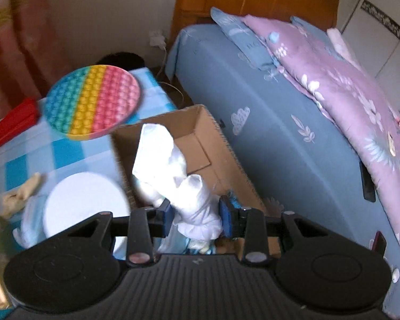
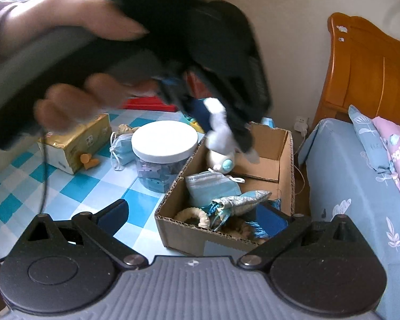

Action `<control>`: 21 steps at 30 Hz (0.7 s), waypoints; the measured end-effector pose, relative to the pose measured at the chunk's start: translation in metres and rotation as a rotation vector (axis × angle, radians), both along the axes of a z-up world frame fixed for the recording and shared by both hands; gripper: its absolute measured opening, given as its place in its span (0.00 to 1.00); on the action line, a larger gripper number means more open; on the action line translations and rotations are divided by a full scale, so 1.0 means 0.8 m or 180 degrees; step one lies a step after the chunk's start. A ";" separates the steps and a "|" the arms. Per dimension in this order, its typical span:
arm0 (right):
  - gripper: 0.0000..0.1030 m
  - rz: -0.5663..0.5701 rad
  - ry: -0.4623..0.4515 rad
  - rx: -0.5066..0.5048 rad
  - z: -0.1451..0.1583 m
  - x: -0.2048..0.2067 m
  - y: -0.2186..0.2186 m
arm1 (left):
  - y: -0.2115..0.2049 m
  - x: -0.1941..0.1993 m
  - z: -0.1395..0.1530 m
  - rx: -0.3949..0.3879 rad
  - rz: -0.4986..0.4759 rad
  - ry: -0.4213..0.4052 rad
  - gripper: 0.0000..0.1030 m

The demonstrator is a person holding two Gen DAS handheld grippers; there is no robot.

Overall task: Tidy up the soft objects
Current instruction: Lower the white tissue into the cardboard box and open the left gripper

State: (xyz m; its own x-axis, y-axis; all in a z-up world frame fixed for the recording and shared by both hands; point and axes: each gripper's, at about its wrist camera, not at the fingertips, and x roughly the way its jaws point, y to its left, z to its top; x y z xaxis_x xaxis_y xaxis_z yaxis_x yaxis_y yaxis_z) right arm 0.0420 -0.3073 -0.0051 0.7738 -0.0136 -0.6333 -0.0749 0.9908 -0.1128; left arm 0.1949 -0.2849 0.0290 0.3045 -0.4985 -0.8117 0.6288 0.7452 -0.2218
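Observation:
My left gripper is shut on a white plush toy and holds it above the open cardboard box. In the right wrist view the same left gripper, in a hand, holds the white plush toy over the cardboard box. The box holds a light blue pouch, a patterned blue pouch and a beige ring. My right gripper is open and empty, low in front of the box.
A jar with a white lid stands on the blue checked tablecloth left of the box. A yellow tissue box, a blue face mask and a rainbow pop-it disc lie there too. The bed is right.

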 end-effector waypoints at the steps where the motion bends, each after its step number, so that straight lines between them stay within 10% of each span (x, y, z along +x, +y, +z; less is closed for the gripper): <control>1: 1.00 -0.0020 0.0001 -0.0005 -0.001 -0.001 -0.001 | -0.008 0.001 -0.003 0.0016 -0.0005 -0.0027 0.35; 5: 1.00 -0.0062 0.0009 0.0002 -0.002 -0.003 -0.004 | -0.020 0.008 -0.009 0.0010 0.0026 -0.0119 0.75; 21: 1.00 0.0034 0.0002 -0.0033 0.007 -0.013 0.017 | 0.068 -0.028 0.020 -0.0003 0.0365 -0.0550 0.89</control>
